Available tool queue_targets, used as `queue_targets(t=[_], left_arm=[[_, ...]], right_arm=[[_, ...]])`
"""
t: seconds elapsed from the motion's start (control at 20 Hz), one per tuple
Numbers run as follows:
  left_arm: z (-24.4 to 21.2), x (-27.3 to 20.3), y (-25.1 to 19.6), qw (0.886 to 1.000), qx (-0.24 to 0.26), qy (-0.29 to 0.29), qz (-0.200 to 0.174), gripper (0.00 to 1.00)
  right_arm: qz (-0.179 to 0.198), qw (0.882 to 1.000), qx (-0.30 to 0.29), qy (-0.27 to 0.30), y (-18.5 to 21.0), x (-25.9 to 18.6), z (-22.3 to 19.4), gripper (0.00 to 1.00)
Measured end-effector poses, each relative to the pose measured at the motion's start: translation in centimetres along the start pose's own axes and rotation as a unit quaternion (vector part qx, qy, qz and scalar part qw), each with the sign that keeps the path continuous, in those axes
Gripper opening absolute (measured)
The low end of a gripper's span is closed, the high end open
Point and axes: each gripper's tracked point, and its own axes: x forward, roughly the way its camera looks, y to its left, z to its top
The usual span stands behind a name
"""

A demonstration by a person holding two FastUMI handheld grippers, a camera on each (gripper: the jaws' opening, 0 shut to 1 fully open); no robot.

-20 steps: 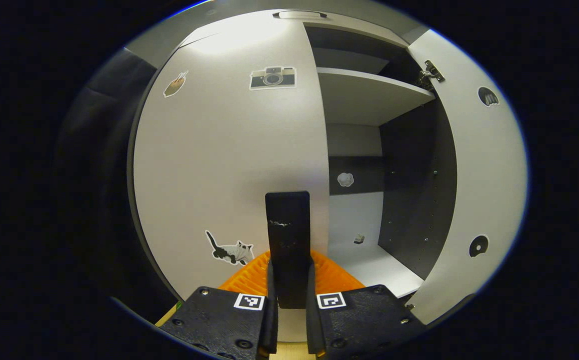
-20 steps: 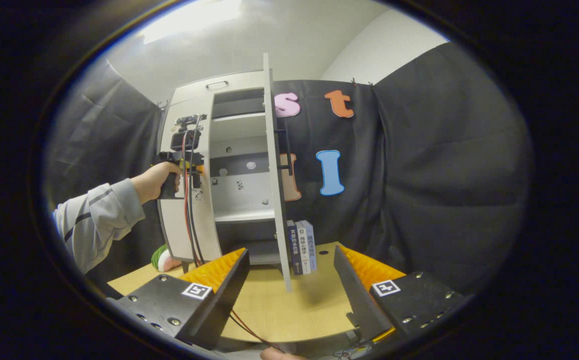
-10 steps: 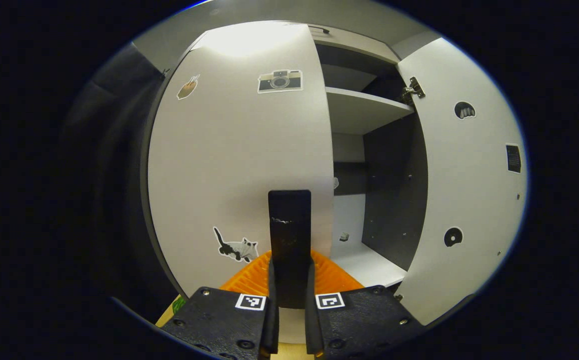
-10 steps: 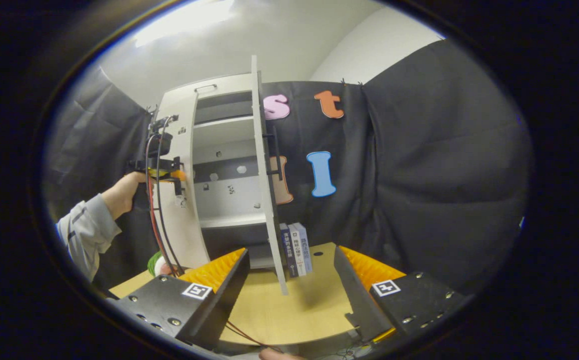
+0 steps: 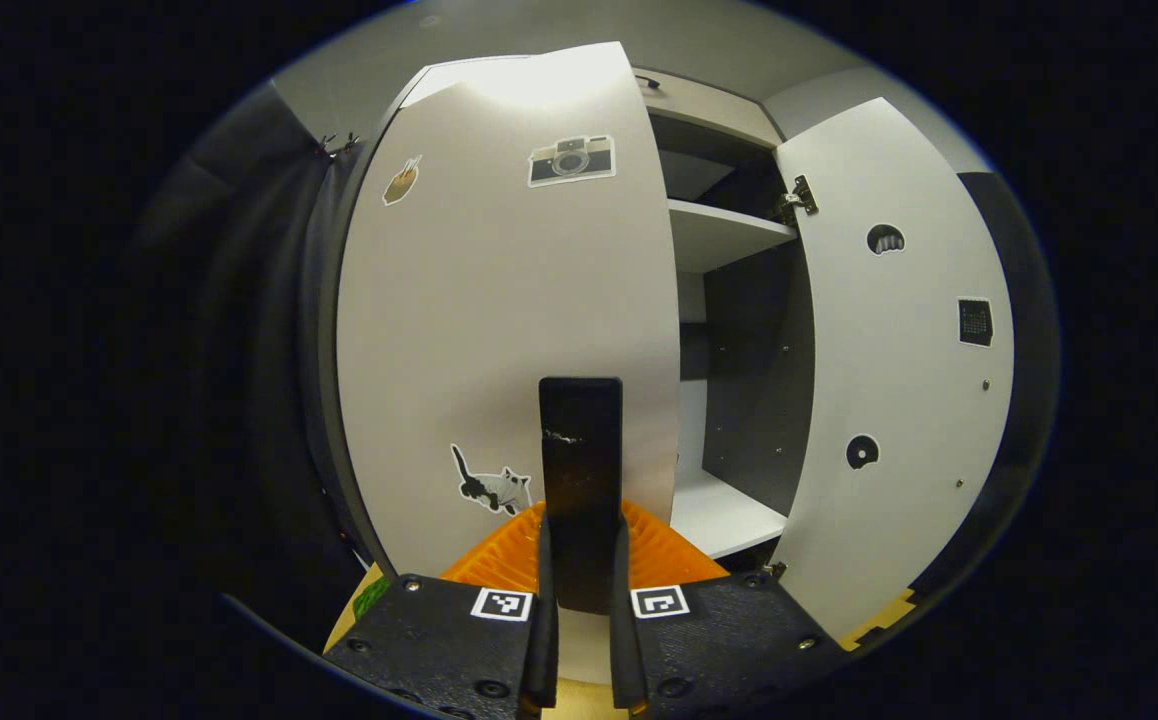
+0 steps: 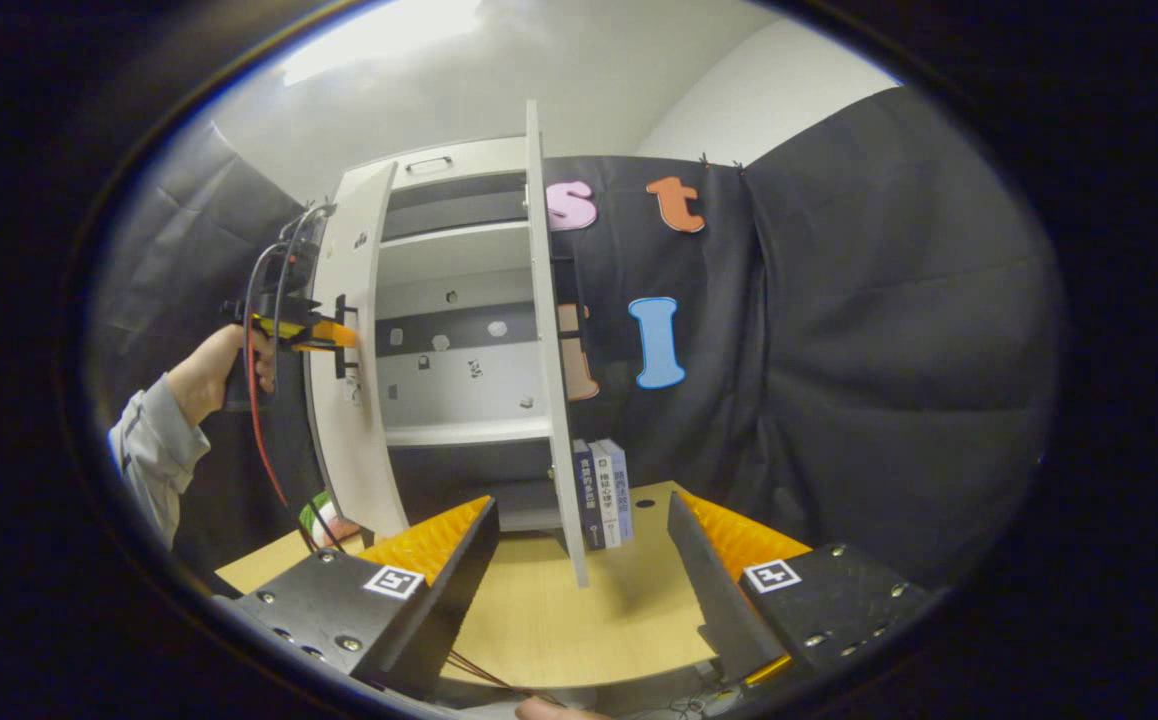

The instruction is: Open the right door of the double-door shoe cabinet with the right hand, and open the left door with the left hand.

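The left gripper [image 5: 579,600] has its fingers clamped on the upright black handle [image 5: 580,470] of the half-open left door [image 5: 499,330], while the right gripper [image 6: 579,550], fingers apart, sits off the edge-on, fully open right door [image 6: 549,350].

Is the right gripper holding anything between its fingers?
No: in the right gripper view, the right gripper has its fingers spread wide over the bare wooden table, apart from the right door.
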Motion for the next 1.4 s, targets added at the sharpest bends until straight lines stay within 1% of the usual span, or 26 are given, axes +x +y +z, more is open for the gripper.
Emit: queue_targets(t=[0.15, 0.2, 0.25, 0.3, 0.5, 0.55, 0.6, 0.65, 0.85, 0.95, 1.0, 1.15, 1.2, 1.25, 1.3, 1.4], left_arm=[[-0.1, -0.4, 0.3, 1.0, 0.008, 0.0, -0.005, 0.22], [-0.1, -0.5, 0.4, 1.0, 0.009, -0.002, -0.006, 0.22], [-0.2, -0.6, 0.5, 1.0, 0.008, -0.003, -0.006, 0.22], [-0.1, -0.8, 0.7, 1.0, 0.008, -0.005, -0.006, 0.22], [-0.3, -1.1, 1.1, 1.0, -0.001, -0.008, -0.01, 0.22], [-0.3, -1.3, 1.3, 1.0, 0.001, -0.007, -0.01, 0.22], [-0.3, -1.3, 1.5, 1.0, 0.001, -0.007, -0.008, 0.21], [-0.2, -1.4, 1.6, 1.0, 0.0, -0.009, -0.005, 0.21], [-0.3, -1.7, 2.0, 1.0, 0.014, -0.01, 0.006, 0.21], [-0.5, -1.8, 2.6, 1.0, 0.013, -0.012, 0.015, 0.17], [-0.4, -2.0, 3.0, 1.0, 0.013, -0.013, 0.02, 0.18], [-0.1, -2.6, 4.9, 0.999, 0.013, -0.02, 0.042, 0.1], [-0.3, -2.8, 5.6, 0.999, 0.001, -0.024, 0.048, 0.09], [-0.1, -3.1, 6.4, 0.998, -0.011, -0.028, 0.051, 0.05], [-0.2, -3.0, 6.7, 0.998, -0.009, -0.025, 0.053, 0.04], [-0.4, -3.4, 9.0, 0.997, -0.001, -0.025, 0.07, 0.01]], right_arm=[[0.0, 1.0, 0.001, -0.002, 0.0, 0.1, 0.1, 0.97], [0.001, 1.0, 0.001, -0.002, 0.0, 0.1, 0.2, 1.0], [0.003, 1.0, 0.0, -0.002, 0.2, 0.0, 0.2, 0.97], [0.004, 1.0, -0.001, -0.003, 0.3, -0.1, 0.3, 1.0], [0.007, 1.0, -0.002, -0.003, 1.0, 0.1, 0.2, 0.97], [0.008, 1.0, -0.002, -0.002, 1.2, 0.0, 0.0, 1.0], [0.01, 1.0, -0.002, -0.002, 1.6, 0.0, 0.1, 0.97], [0.014, 1.0, -0.003, -0.002, 2.1, 0.0, 0.1, 1.0], [0.023, 1.0, -0.008, -0.001, 3.6, 0.1, -0.1, 1.0], [0.027, 1.0, -0.01, 0.001, 4.1, 0.2, -0.3, 1.0], [0.029, 1.0, -0.01, 0.002, 4.3, 0.3, -0.3, 1.0], [0.034, 0.999, -0.008, 0.005, 5.0, 0.7, -0.5, 1.0], [0.035, 0.999, -0.007, 0.005, 5.2, 0.8, -0.6, 1.0], [0.037, 0.999, -0.007, 0.006, 5.5, 0.8, -0.7, 1.0], [0.038, 0.999, -0.006, 0.007, 5.8, 0.8, -0.8, 1.0], [0.041, 0.999, -0.007, 0.012, 6.6, 1.1, -1.0, 1.0]])
